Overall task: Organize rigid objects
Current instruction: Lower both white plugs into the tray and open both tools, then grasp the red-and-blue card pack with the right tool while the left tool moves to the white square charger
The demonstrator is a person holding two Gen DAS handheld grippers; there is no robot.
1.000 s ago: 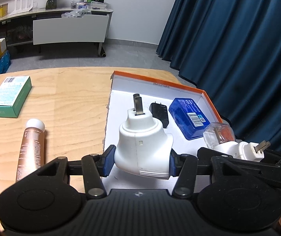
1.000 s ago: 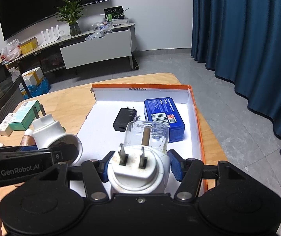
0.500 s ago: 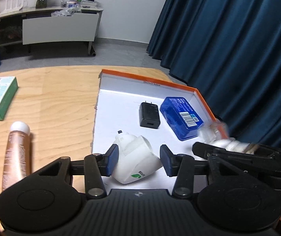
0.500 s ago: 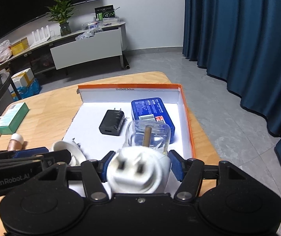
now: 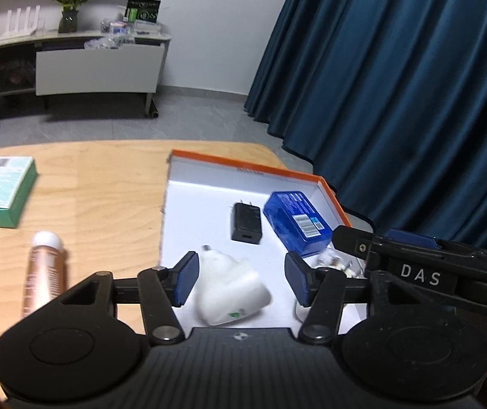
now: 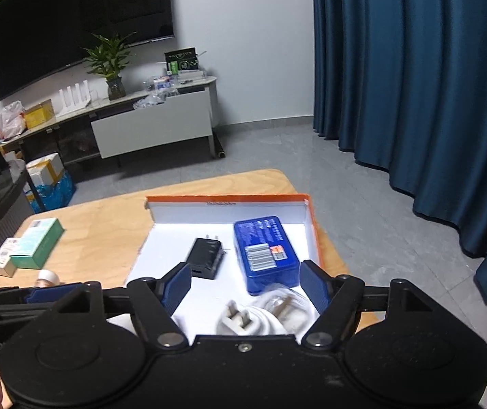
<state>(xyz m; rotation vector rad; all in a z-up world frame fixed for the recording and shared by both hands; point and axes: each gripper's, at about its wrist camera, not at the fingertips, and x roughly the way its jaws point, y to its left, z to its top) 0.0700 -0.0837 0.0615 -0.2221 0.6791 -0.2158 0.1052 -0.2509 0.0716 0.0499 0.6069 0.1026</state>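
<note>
Looking down over my two sets of jaws, I see the wooden table (image 6: 107, 218), pale and grainy with a rounded corner, and on it the shallow cardboard tray (image 6: 230, 198), orange on its rim and white inside. Four things lie in the tray. The blue box (image 6: 264, 248) is the largest, a glossy rounded slab with a barcode label, flat near the right wall. Just left of it lies the black charger (image 6: 204, 257), a matte block with two short prongs. Nearer me, the white adapter (image 5: 230, 289), smooth moulded plastic with a small green mark, rests on its side on the tray floor between the blue pads of my left gripper (image 5: 238, 281); those jaws are opening and the pads stand clear of it. The white plug with clear dome (image 6: 260, 317), flat metal prongs up, lies below my right gripper (image 6: 245, 286), whose jaws are also opening, touching nothing. Outside the tray are a teal carton (image 5: 4, 191) and a copper-coloured bottle (image 5: 44, 272) with a white cap.
</note>
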